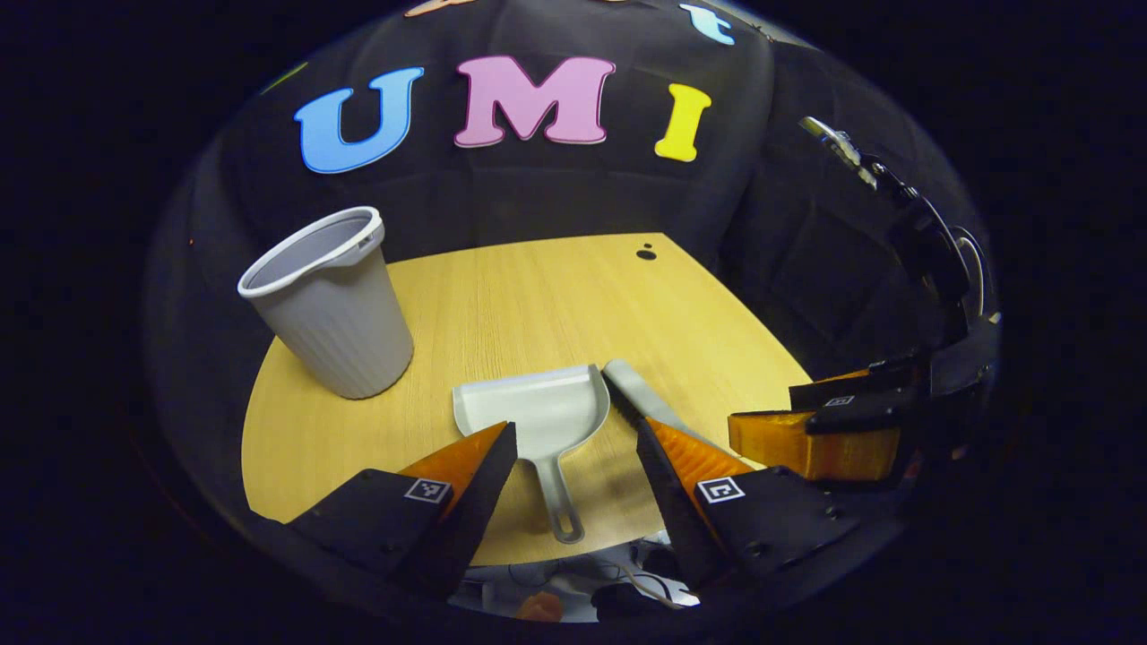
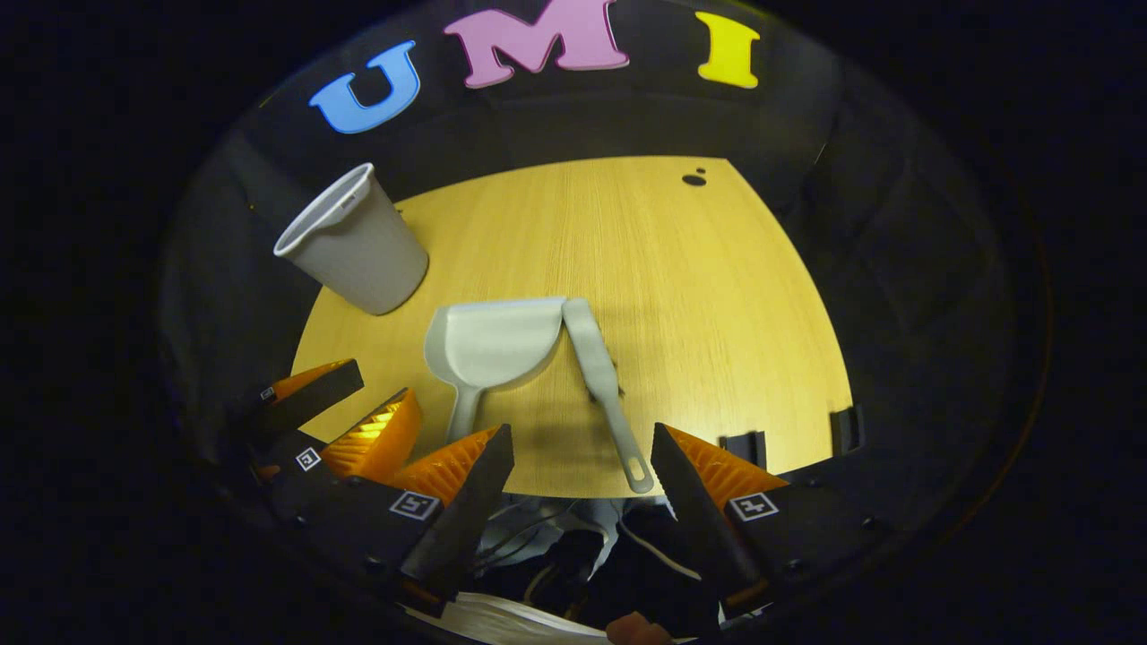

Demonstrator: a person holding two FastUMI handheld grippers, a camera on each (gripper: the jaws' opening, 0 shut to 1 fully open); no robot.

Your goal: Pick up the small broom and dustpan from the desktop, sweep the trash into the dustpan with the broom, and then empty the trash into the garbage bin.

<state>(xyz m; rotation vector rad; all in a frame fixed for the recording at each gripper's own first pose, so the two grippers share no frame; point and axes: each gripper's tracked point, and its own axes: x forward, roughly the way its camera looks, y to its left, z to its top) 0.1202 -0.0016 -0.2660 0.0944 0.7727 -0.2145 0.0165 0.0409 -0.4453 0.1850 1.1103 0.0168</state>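
Observation:
A pale grey dustpan (image 1: 529,414) lies flat on the wooden desktop (image 1: 538,296), its handle pointing at the near edge. A grey small broom (image 1: 638,396) lies along its right side, touching it. My left gripper (image 1: 576,428) is open and hovers by the near edge, with the dustpan's handle in line between its fingers. In the right gripper view, the dustpan (image 2: 493,345) and broom (image 2: 599,367) lie side by side ahead. My right gripper (image 2: 581,434) is open, and the broom's handle end lies just ahead of its right finger. Neither holds anything.
A grey ribbed garbage bin (image 1: 327,300) stands upright at the desktop's far left, also seen as the bin (image 2: 354,242). A small dark spot (image 1: 645,253) sits near the far edge. The right gripper (image 1: 815,430) hangs off the desktop's right side; the left gripper (image 2: 358,421) is at lower left.

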